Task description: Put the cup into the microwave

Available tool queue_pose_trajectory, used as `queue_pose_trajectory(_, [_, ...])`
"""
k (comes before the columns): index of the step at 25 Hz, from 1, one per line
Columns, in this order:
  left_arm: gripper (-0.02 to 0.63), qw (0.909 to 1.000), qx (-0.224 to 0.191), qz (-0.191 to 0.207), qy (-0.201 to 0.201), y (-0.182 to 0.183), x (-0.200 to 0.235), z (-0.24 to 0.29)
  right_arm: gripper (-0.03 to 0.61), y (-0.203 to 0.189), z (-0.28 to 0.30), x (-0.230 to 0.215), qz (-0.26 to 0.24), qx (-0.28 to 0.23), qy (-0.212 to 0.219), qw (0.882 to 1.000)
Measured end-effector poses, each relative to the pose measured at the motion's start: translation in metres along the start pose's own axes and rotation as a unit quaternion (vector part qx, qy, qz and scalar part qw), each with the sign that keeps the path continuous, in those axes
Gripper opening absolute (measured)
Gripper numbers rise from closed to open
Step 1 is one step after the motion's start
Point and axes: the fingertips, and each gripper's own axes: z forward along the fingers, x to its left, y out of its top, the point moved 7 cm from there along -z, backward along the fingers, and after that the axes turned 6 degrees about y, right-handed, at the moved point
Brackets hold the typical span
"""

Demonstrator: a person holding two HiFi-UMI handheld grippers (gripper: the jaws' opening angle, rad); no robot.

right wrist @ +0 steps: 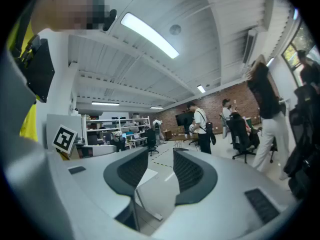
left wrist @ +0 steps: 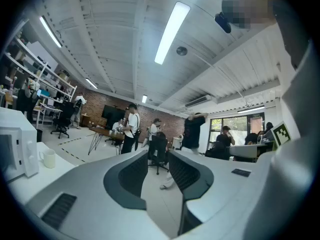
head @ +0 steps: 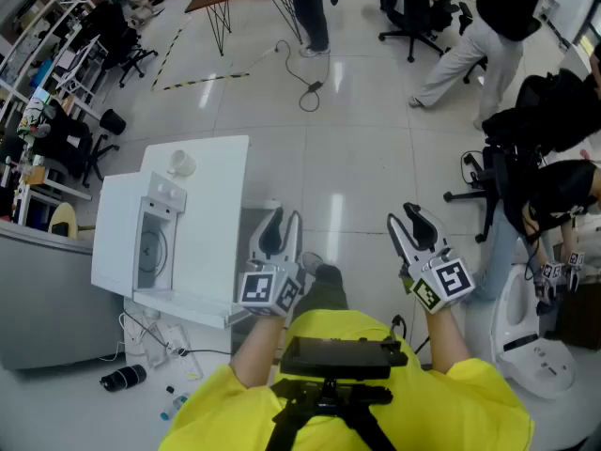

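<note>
A white cup [head: 181,163] stands near the far end of a white table [head: 221,214]; in the left gripper view the cup [left wrist: 48,158] shows at the far left. The white microwave [head: 141,242] sits on the table's left part, its front with the window turned up toward me, and only its edge [left wrist: 14,151] shows in the left gripper view. My left gripper [head: 283,230] hovers level by the table's right edge, open and empty [left wrist: 159,160]. My right gripper [head: 411,224] hangs over bare floor further right, jaws slightly apart with nothing between them [right wrist: 164,160].
Several people and office chairs [head: 413,7] fill the room's far side. A cable [head: 305,87] trails over the floor. A power strip [head: 141,338] and a black bottle [head: 122,377] lie below the table. A white machine base [head: 535,341] stands at right, a grey partition [head: 38,299] at left.
</note>
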Motion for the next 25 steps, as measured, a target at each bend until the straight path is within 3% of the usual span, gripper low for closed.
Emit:
queue_pose_trajectory(4, [0.123, 0.9995, -0.014, -0.002, 0.027, 0.039, 0.071, 0.042, 0.163, 0.024, 0.110, -0.001, -0.007, 0.002, 0.044, 0.999])
queue_pose_trajectory(7, [0.123, 0.9976, -0.025, 0.000, 0.064, 0.063, 0.120, 0.056, 0.163, 0.038, 0.200, 0.007, -0.027, 0.012, 0.112, 0.993])
queue_pose_trajectory(11, [0.123, 0.9902, -0.038, -0.002, 0.135, 0.080, 0.182, 0.059, 0.163, 0.042, 0.303, 0.033, -0.034, 0.024, 0.199, 0.979])
queue_pose_trajectory(14, [0.123, 0.9784, -0.051, -0.006, 0.200, 0.084, 0.222, 0.046, 0.164, 0.037, 0.363, 0.061, -0.038, 0.042, 0.273, 0.960])
queue_pose_trajectory(17, [0.123, 0.9561, -0.057, -0.026, 0.286, 0.079, 0.253, 0.022, 0.164, 0.028, 0.418, 0.088, -0.039, 0.070, 0.348, 0.934])
queue_pose_trajectory(25, [0.115, 0.8727, -0.077, -0.067, 0.478, 0.064, 0.313, -0.030, 0.164, 0.002, 0.536, 0.160, -0.046, 0.114, 0.502, 0.856])
